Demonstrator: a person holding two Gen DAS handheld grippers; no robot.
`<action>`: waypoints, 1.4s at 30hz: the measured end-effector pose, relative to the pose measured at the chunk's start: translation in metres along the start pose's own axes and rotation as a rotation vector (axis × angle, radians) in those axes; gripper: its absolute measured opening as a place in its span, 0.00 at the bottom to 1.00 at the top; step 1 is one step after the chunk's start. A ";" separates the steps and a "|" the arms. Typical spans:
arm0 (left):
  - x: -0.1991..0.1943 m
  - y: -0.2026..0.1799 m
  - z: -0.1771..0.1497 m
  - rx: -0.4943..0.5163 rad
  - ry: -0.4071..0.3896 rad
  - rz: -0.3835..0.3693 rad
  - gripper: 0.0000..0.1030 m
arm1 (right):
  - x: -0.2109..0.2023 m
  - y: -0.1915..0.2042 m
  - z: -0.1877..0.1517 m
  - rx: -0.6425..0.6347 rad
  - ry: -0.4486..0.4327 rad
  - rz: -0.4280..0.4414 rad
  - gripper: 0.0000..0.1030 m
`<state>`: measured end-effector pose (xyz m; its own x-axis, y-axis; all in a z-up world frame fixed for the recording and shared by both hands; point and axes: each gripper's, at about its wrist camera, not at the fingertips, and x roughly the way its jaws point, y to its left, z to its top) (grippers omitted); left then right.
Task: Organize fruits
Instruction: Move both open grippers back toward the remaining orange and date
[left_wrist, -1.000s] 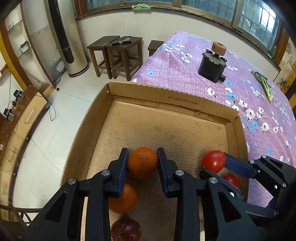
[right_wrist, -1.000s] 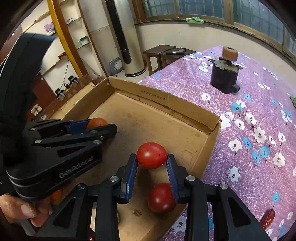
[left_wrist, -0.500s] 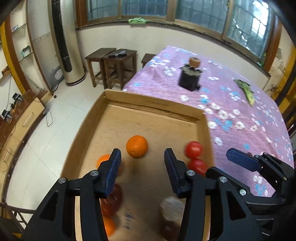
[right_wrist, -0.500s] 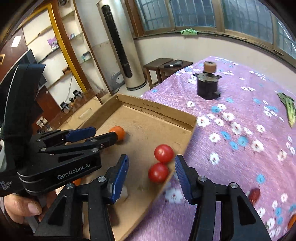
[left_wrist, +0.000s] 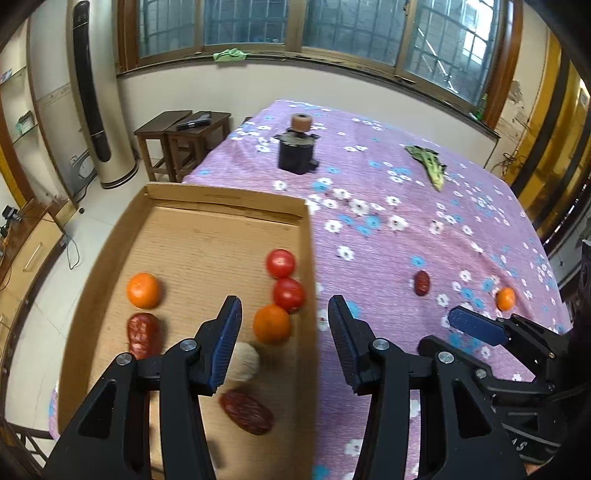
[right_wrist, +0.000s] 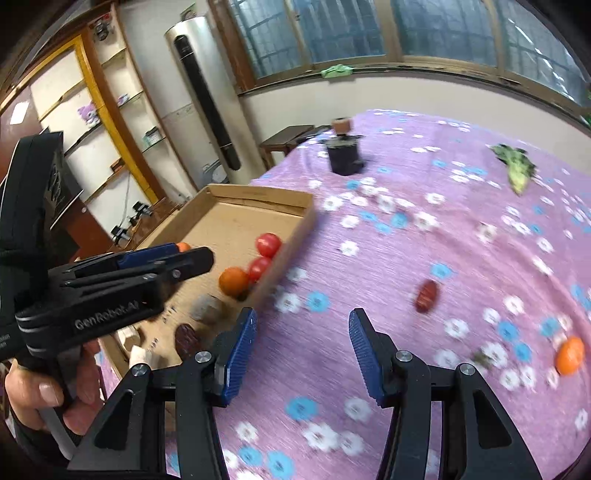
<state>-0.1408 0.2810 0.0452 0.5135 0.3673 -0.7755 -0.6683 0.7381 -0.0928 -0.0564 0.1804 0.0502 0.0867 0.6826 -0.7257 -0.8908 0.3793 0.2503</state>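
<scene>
A cardboard box (left_wrist: 229, 199) lies on the purple flowered cloth. Inside it are two oranges (left_wrist: 144, 290), two tomatoes (left_wrist: 280, 263), two dark red dates (left_wrist: 144, 334) and a beige lump (left_wrist: 243, 362). My left gripper (left_wrist: 284, 343) hangs open and empty over the box's right wall. My right gripper (right_wrist: 301, 354) is open and empty above the cloth, to the right of the box (right_wrist: 258, 195). On the cloth further right lie a loose date (right_wrist: 427, 295) and a loose orange (right_wrist: 570, 355). The left gripper (right_wrist: 195, 254) shows at the left of the right wrist view.
A black jar with a cork top (left_wrist: 297, 155) and a green vegetable (left_wrist: 428, 164) sit at the far side of the cloth. Wooden stools (left_wrist: 181, 129) and a tall floor unit (left_wrist: 96, 96) stand beyond the table's edge. A hand (right_wrist: 44, 398) grips the left handle.
The left gripper let go of an orange and the right gripper let go of a tomato; both fruits now lie in the box. Both grippers opened, rose and swung right towards the cloth.
</scene>
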 end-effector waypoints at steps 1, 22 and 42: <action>0.000 -0.004 -0.001 0.004 0.004 -0.007 0.46 | -0.003 -0.004 -0.002 0.006 -0.001 -0.009 0.52; 0.000 -0.057 -0.016 0.065 0.032 -0.062 0.50 | -0.055 -0.083 -0.043 0.129 -0.034 -0.128 0.52; 0.039 -0.112 -0.016 0.147 0.089 -0.110 0.50 | -0.069 -0.173 -0.070 0.280 -0.050 -0.251 0.53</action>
<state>-0.0552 0.2033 0.0154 0.5247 0.2336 -0.8186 -0.5221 0.8478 -0.0928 0.0601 0.0240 0.0124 0.3149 0.5736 -0.7562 -0.6830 0.6901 0.2391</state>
